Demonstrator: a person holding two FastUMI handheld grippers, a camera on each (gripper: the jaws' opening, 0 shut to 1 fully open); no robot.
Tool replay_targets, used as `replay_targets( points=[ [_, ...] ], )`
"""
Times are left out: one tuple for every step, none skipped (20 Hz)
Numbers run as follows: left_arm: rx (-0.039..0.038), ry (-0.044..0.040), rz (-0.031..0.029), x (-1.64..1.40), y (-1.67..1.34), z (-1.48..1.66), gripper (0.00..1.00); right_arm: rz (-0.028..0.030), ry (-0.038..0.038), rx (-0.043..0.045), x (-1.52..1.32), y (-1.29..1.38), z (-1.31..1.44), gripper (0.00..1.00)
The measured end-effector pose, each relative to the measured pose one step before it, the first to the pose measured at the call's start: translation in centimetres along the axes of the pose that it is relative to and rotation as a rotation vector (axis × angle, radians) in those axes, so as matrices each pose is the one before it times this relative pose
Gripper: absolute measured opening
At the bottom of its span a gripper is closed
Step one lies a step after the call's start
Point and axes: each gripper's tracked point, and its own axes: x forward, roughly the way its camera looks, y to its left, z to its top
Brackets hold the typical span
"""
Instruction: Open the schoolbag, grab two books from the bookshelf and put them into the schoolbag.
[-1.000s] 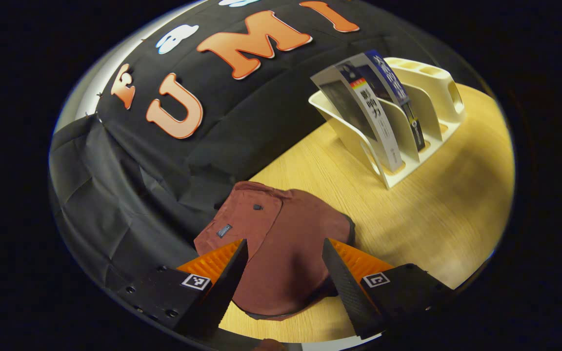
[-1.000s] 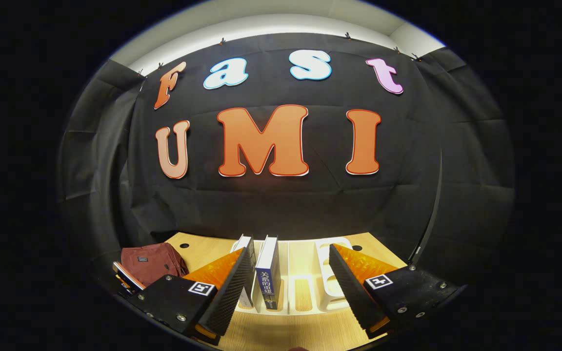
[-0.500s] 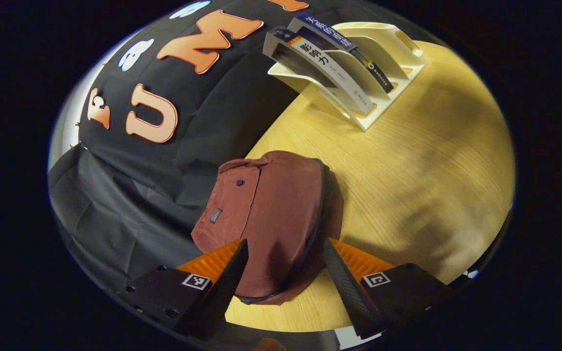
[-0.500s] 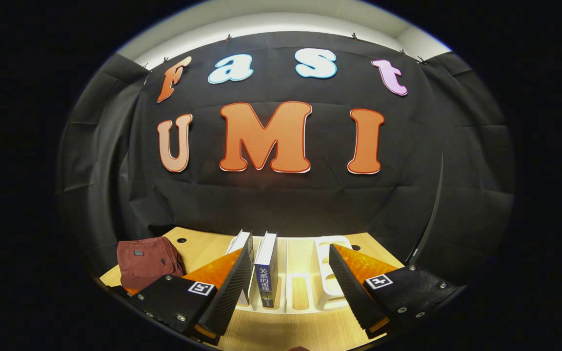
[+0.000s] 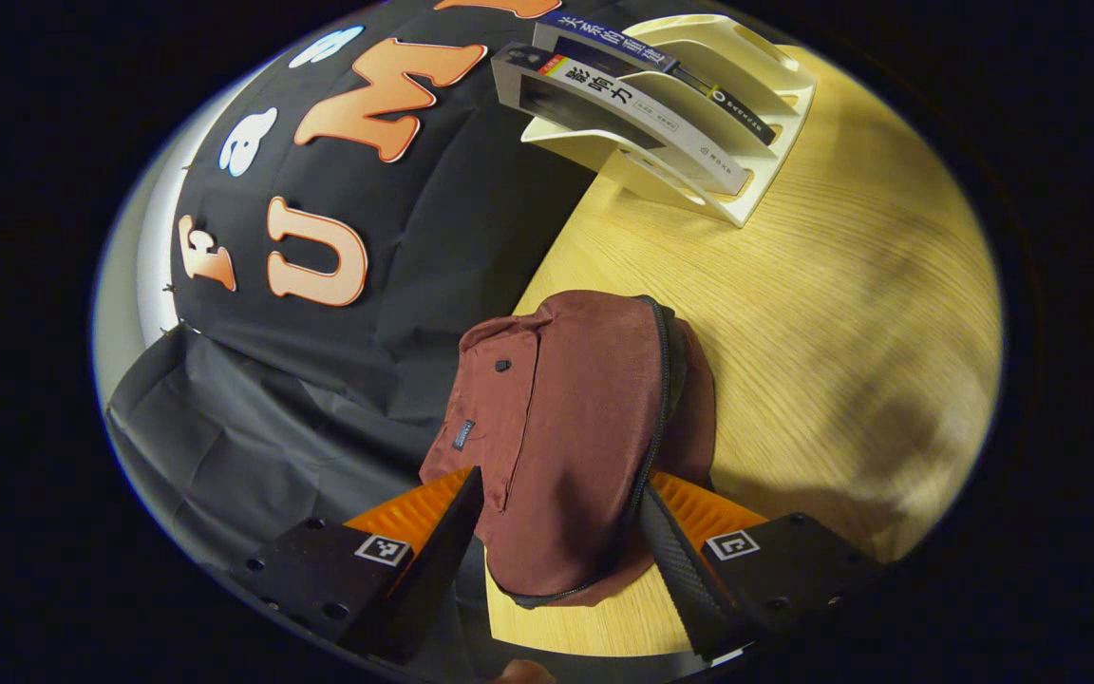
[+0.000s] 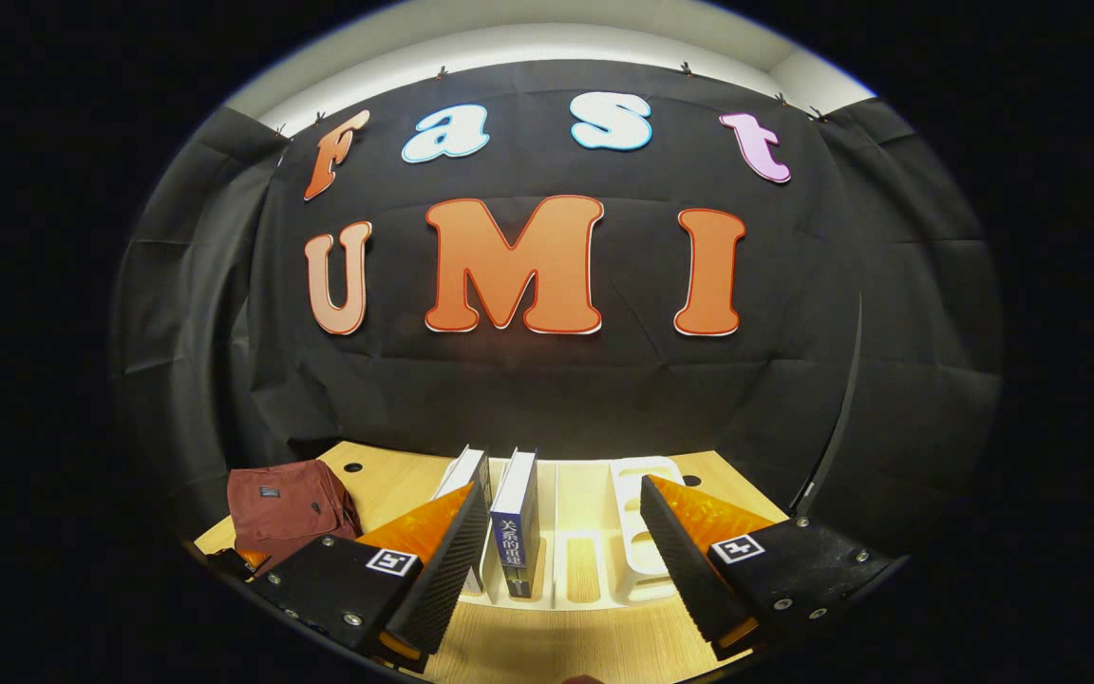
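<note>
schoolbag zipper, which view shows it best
The left gripper view: the schoolbag lies close ahead of the left gripper, its dark zipper curving along one edge. The right gripper view shows the bag small, far to one side, zipper too small to tell.
</note>
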Motion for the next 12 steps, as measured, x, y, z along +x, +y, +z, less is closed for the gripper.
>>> replay_targets(
  points=[
    [0.00584, -0.00204, 0.01956, 0.215, 0.116, 0.18, 0.96, 0.0034, 0.00175, -0.00422, -0.145, 0.119, -0.097, 0.96],
    [0.01066, 0.00079, 0.01954, 0.251, 0.176, 0.244, 0.97, 0.00306, 0.00126, -0.00538, -0.113, 0.084, -0.047, 0.96],
    [0.01301, -0.00662, 0.02554, 0.081, 0.54, 0.452, 0.96, 0.0021, -0.00106, -0.00574, -0.028, 0.158, 0.028, 0.96],
    [-0.00804, -0.01349, 0.02577, -0.132, 0.738, 0.555, 0.95, 0.00169, -0.00057, -0.00705, -0.115, 0.088, 0.13, 0.96],
    [-0.01761, -0.01293, 0.01722, 0.059, 0.502, 0.0, 0.95, -0.00138, -0.00274, -0.0085, -0.065, -0.066, 0.026, 0.96],
    [-0.00284, 0.00444, 0.00913, 0.43, 0.294, 0.037, 0.95, -0.00169, -0.00207, -0.00478, -0.071, -0.057, 0.086, 0.96],
    [0.00396, 0.00751, -0.00065, 0.27, -0.006, -0.108, 0.95, 0.00027, 0.00097, -0.00132, 0.032, 0.144, -0.075, 0.96],
    [0.00502, 0.01592, -0.00687, 0.545, -0.244, -0.375, 0.95, 0.0021, 0.00306, 0.00135, 0.0, 0.068, -0.085, 0.96],
    [0.00412, 0.00428, 0.0035, 0.511, -0.114, -0.065, 0.95, -0.00022, 0.00008, 0.002, -0.042, 0.079, 0.002, 0.96],
    [0.01238, 0.00927, -0.00571, 0.643, -0.357, -0.064, 0.95, 0.00095, 0.00057, 0.00027, 0.033, 0.138, 0.034, 0.96],
    [0.0107, 0.00141, 0.00175, 0.536, -0.155, 0.099, 0.95, 0.00307, 0.00112, -0.00019, -0.064, 0.18, -0.016, 0.96],
    [0.00879, -0.00044, -0.00358, 0.324, -0.083, 0.134, 0.89, 0.00279, 0.00043, -0.00293, -0.006, 0.145, -0.024, 0.96]
  ],
)
